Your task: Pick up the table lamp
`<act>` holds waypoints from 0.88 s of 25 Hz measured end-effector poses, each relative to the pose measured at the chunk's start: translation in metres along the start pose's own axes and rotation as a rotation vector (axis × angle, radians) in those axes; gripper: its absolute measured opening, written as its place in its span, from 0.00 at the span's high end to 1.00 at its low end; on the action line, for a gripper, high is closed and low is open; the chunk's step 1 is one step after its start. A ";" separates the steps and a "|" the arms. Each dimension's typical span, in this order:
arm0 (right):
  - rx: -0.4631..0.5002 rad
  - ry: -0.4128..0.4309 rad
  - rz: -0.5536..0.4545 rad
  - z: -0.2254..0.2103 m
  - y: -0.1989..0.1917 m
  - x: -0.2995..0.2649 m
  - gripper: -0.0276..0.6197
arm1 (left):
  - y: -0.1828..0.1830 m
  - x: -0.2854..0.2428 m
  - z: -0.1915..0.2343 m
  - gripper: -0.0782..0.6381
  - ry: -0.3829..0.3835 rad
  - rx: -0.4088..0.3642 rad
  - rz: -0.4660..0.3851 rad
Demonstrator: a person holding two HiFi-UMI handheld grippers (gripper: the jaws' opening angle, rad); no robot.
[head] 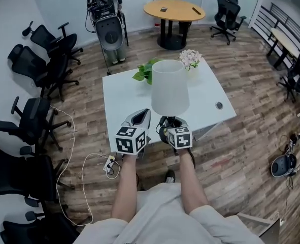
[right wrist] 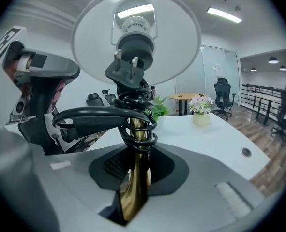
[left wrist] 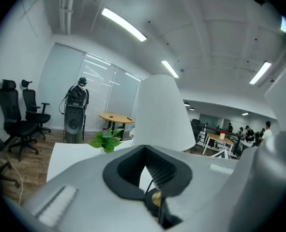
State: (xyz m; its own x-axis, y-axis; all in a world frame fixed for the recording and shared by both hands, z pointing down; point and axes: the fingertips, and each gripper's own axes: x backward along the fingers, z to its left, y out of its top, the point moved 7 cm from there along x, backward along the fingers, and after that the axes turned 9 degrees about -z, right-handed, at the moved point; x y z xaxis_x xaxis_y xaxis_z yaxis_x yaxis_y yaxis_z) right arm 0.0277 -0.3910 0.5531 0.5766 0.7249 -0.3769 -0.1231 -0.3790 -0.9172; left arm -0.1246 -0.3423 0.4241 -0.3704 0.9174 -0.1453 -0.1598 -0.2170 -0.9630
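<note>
The left tool (head: 140, 118) stands with its jaws apart, gripping nothing, just left of the table lamp (head: 169, 88), which shows through its gap. The lamp is upright over the near edge of the white surface (head: 122, 93), long axis vertical: white conical shade (right wrist: 92, 37), brass stem (right wrist: 134, 187), black cord (right wrist: 133, 112) coiled around it. The right tool (right wrist: 135, 175) has the contact: its jaws are clamped on the stem below the coil.

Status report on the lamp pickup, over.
Right hand-held gripper shut on table lamp, at brass stem. Left hand-held gripper open, empty, alongside. Cord coiled round stem; potted plant behind, nothing blocking.
</note>
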 end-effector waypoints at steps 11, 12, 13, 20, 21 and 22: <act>-0.027 0.031 -0.027 -0.059 0.001 0.000 0.79 | -0.041 -0.035 -0.002 0.89 0.103 0.023 0.078; -0.028 0.038 -0.035 -0.061 0.002 0.000 0.79 | -0.041 -0.036 -0.003 0.89 0.109 0.022 0.077; -0.027 0.045 -0.043 -0.063 0.003 0.000 0.79 | -0.040 -0.038 -0.005 0.89 0.114 0.017 0.077; -0.026 0.099 -0.068 -0.070 0.008 0.004 0.79 | -0.043 -0.039 -0.019 0.89 0.194 0.000 0.055; -0.031 0.104 -0.067 -0.072 0.009 0.005 0.79 | -0.043 -0.037 -0.020 0.89 0.208 0.001 0.043; -0.035 0.106 -0.066 -0.074 0.009 0.005 0.79 | -0.043 -0.035 -0.020 0.89 0.216 0.000 0.038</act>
State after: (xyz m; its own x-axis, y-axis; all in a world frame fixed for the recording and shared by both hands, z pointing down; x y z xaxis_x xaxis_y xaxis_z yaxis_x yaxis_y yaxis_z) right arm 0.0897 -0.4333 0.5527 0.6650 0.6847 -0.2982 -0.0545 -0.3537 -0.9338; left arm -0.0862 -0.3580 0.4663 -0.1715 0.9587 -0.2271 -0.1495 -0.2531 -0.9558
